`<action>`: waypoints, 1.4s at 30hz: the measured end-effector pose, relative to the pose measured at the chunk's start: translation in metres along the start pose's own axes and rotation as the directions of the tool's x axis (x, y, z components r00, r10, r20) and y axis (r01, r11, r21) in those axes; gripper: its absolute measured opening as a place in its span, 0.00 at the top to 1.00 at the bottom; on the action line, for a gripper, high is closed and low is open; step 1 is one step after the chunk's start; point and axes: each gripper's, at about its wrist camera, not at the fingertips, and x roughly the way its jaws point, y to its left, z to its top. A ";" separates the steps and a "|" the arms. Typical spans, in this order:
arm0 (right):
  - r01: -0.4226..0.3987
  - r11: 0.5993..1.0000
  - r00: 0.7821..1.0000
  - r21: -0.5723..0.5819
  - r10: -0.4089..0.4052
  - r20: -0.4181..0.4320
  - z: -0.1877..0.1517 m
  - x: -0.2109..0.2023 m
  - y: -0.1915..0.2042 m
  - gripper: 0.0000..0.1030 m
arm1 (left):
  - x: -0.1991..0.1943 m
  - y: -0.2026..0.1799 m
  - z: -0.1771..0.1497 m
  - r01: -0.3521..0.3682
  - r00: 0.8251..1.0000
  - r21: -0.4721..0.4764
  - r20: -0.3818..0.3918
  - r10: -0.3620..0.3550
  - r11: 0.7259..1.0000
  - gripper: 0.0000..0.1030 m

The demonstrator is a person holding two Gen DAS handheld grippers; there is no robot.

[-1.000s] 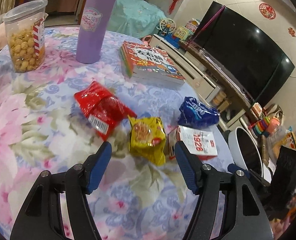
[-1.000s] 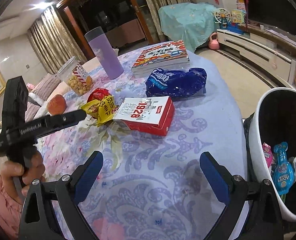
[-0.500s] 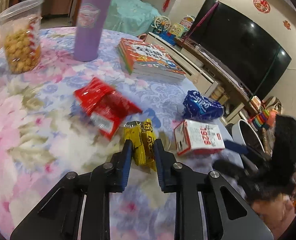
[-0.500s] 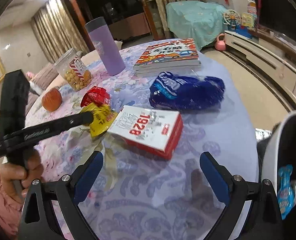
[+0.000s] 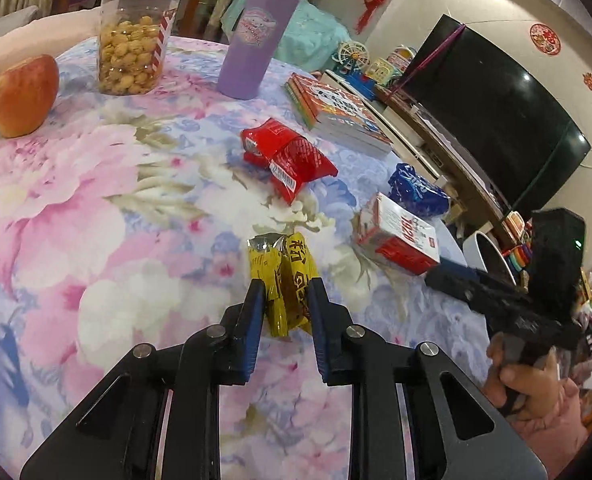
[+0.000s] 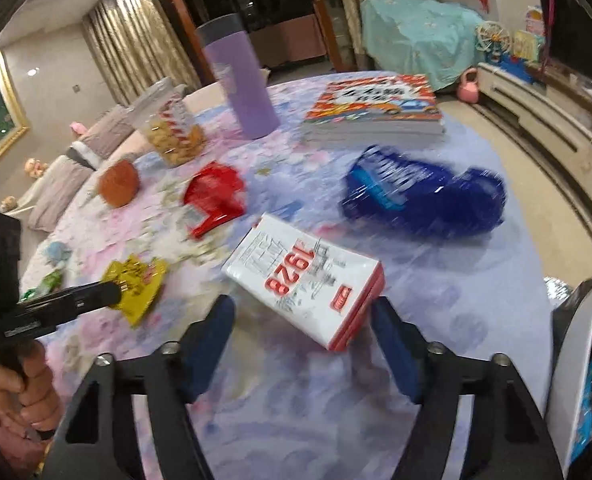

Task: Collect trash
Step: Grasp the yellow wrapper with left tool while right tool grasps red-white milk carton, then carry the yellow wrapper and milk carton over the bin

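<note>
My left gripper (image 5: 283, 292) is shut on a crumpled yellow snack wrapper (image 5: 285, 276), which also shows in the right wrist view (image 6: 137, 284). A red wrapper (image 5: 291, 158) lies beyond it. My right gripper (image 6: 302, 316) is open, its fingers on either side of the near end of a white and red "1928" box (image 6: 308, 280); whether they touch it is unclear. The box also shows in the left wrist view (image 5: 400, 236). A blue bag (image 6: 420, 192) lies behind the box. A white trash bin (image 6: 576, 368) stands at the right, off the table edge.
On the floral tablecloth (image 5: 95, 208) stand a purple tumbler (image 5: 255, 36), a jar of snacks (image 5: 135, 36), an apple (image 5: 23, 96) and a stack of books (image 5: 336, 112). A black TV (image 5: 496, 120) is beyond the table.
My left gripper closed on the yellow wrapper and has pulled it back toward the near side. My right gripper moved forward to the 1928 box and its fingers narrowed around it.
</note>
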 end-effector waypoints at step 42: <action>0.095 0.973 0.975 0.212 -0.134 0.179 -0.065 -0.115 -0.023 0.42 | 0.005 -0.111 -0.040 0.186 0.981 0.176 -0.091 -0.172 0.967 0.80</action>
